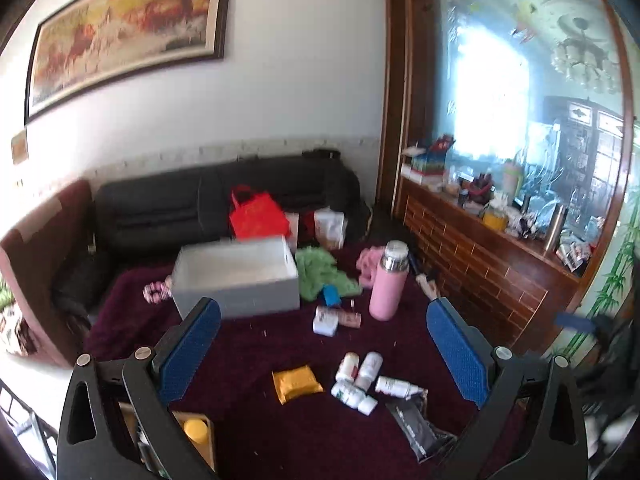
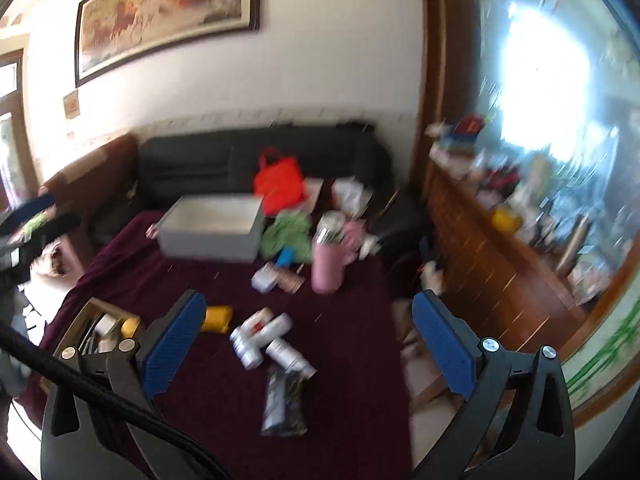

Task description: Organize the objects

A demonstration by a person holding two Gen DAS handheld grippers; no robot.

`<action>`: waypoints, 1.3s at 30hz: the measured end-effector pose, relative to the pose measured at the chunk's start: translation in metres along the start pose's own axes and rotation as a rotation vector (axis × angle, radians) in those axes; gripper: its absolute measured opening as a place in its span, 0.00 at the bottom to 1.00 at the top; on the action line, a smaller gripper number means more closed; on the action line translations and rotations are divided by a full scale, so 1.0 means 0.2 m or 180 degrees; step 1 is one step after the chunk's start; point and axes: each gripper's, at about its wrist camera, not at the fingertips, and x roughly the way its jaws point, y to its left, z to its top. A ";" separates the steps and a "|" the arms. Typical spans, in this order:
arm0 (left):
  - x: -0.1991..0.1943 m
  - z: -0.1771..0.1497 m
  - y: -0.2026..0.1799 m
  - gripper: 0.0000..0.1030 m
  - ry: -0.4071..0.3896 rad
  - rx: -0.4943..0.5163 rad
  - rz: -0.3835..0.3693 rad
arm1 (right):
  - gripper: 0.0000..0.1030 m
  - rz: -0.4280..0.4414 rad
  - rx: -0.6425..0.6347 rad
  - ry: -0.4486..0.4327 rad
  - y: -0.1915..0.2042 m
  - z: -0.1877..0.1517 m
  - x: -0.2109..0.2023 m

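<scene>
Jaws of both the left gripper and the right gripper stand spread wide, grasping nothing. White bottles lie clustered on the maroon cloth, well in front of the grey box; a pink flask stands upright right of that box, a yellow packet left of the bottles.

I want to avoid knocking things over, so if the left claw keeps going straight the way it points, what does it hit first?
Probably the small white box lying on the dark red cloth, just short of the upright pink flask. The left claw is open and empty. Depth is hard to judge here, so it might meet bare cloth first.
</scene>
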 end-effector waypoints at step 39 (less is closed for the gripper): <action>1.18 -0.95 -0.28 0.89 0.1355 -0.0162 0.0274 | 0.51 0.0281 0.0754 0.0745 -0.04 -0.93 0.90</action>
